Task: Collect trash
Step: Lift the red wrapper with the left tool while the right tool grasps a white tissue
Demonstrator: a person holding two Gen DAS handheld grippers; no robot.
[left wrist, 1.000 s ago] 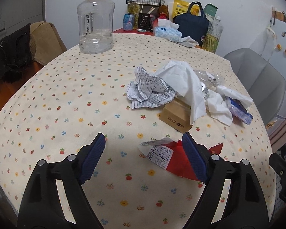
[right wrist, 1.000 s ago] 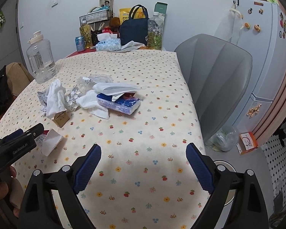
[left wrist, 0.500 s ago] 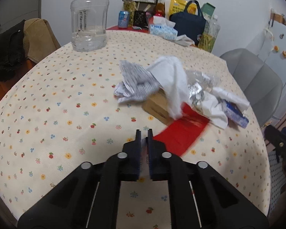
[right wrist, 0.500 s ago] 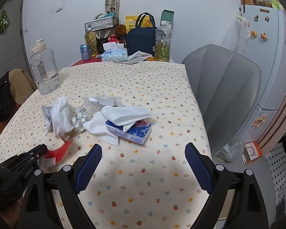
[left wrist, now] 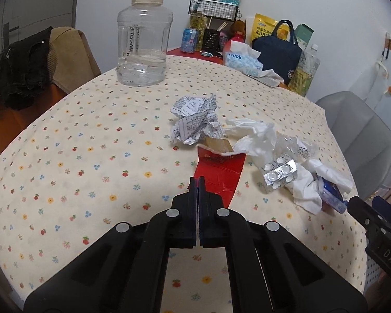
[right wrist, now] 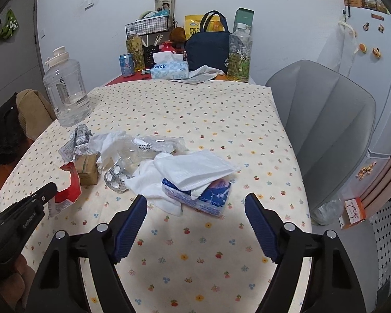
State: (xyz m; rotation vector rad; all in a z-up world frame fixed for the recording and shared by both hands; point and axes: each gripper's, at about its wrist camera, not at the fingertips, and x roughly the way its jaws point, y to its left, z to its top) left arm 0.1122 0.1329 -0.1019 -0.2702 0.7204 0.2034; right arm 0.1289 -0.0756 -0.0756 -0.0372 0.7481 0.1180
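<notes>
Pinching the near corner of the red wrapper [left wrist: 219,168], the left gripper [left wrist: 198,182] has its jaws pressed together; the wrapper's long axis runs away toward the crumpled printed paper [left wrist: 195,120]. Right gripper [right wrist: 195,208], jaws spread and just narrowing on nothing, faces the blue tissue pack [right wrist: 200,194] right of the wrapper. No bin shows.

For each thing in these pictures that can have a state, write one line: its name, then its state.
Left tool: shut on red wrapper.
Right tool: open, nothing between, jaws just closing somewhat.
Water jug: capped, upright.
Printed paper: crumpled.
Blister pack: emptied.
Tissue pack: torn open.
</notes>
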